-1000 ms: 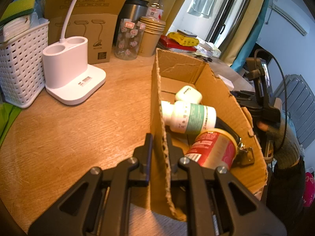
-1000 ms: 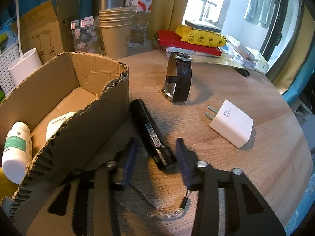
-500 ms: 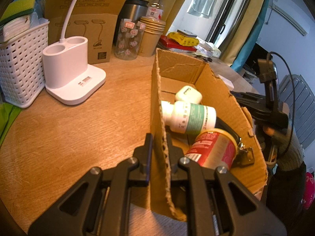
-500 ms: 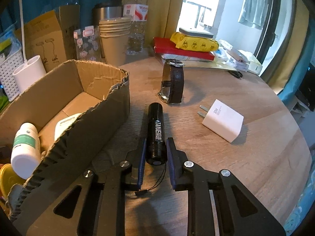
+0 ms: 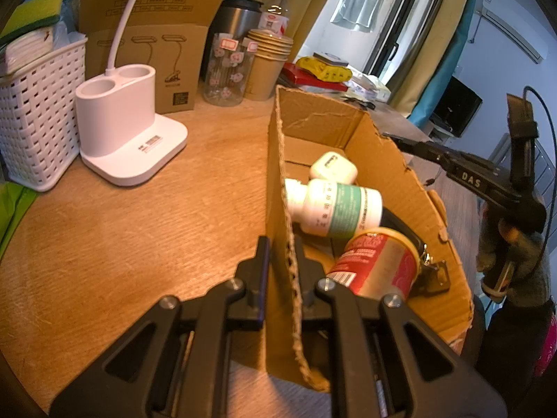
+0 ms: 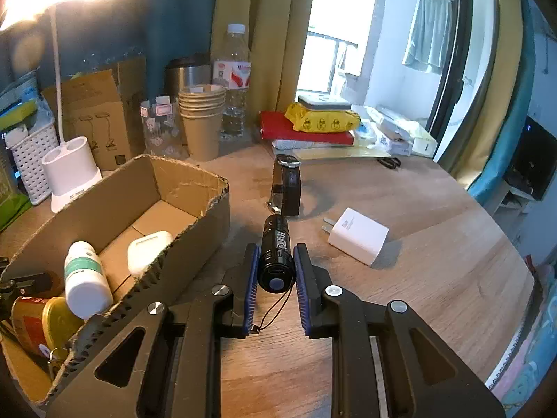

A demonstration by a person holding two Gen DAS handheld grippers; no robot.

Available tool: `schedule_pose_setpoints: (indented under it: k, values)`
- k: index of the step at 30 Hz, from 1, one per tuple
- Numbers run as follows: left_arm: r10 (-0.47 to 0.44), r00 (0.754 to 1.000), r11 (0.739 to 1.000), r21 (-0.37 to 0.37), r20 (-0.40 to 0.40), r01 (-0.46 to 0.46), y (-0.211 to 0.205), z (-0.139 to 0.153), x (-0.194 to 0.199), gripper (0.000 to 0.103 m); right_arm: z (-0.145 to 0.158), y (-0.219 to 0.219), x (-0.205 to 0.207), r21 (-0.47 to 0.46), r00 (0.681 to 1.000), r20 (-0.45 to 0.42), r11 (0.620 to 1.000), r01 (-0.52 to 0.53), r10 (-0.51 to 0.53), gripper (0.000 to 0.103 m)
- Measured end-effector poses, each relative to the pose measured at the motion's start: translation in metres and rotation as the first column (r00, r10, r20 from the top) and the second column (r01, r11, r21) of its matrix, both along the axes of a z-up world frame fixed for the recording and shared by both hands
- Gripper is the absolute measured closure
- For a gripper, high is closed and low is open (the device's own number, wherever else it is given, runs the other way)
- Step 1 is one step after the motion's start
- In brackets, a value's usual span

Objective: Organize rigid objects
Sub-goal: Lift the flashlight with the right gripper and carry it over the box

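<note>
My left gripper (image 5: 281, 261) is shut on the near wall of an open cardboard box (image 5: 278, 188). The box holds a white bottle with a green label (image 5: 334, 207), a red can (image 5: 376, 266), a white earbud case (image 5: 333, 170) and keys. My right gripper (image 6: 276, 271) is shut on a black flashlight (image 6: 276, 250) and holds it lifted above the wooden table, right of the box (image 6: 195, 216); its lanyard hangs below. A brown-strapped watch (image 6: 287, 183) and a white charger plug (image 6: 358, 235) lie on the table beyond.
A white lamp base (image 5: 122, 122), a white basket (image 5: 34, 111), a printed carton, a glass jar (image 5: 226, 69) and stacked paper cups (image 5: 266, 66) stand at the back. A red book with yellow wipes (image 6: 313, 122) and scissors (image 6: 390, 162) lie far back right.
My right gripper closed on the flashlight and lifted it off the table, turning it in line with the fingers. The left gripper kept its hold on the box wall.
</note>
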State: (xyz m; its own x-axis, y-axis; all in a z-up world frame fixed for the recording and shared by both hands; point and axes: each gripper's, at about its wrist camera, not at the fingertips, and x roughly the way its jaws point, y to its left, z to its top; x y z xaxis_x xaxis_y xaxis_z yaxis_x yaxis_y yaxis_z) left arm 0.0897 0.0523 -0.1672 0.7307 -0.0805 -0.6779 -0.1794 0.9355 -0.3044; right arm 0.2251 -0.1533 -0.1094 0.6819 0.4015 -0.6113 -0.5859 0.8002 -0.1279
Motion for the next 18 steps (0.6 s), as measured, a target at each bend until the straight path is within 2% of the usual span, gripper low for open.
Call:
schedule_pose_setpoints:
  k: [8, 18]
  values:
    - [0.000, 1.000, 1.000, 0.000, 0.000, 0.000, 0.000, 0.000, 0.000, 0.091, 0.016, -0.004, -0.013, 0.013, 0.999, 0.041, 1.000, -0.004, 0.003, 0.081]
    - [0.000, 1.000, 1.000, 0.000, 0.000, 0.000, 0.000, 0.000, 0.000, 0.091, 0.051, 0.006, -0.044, 0.013, 0.987, 0.160, 1.000, -0.028, 0.026, 0.081]
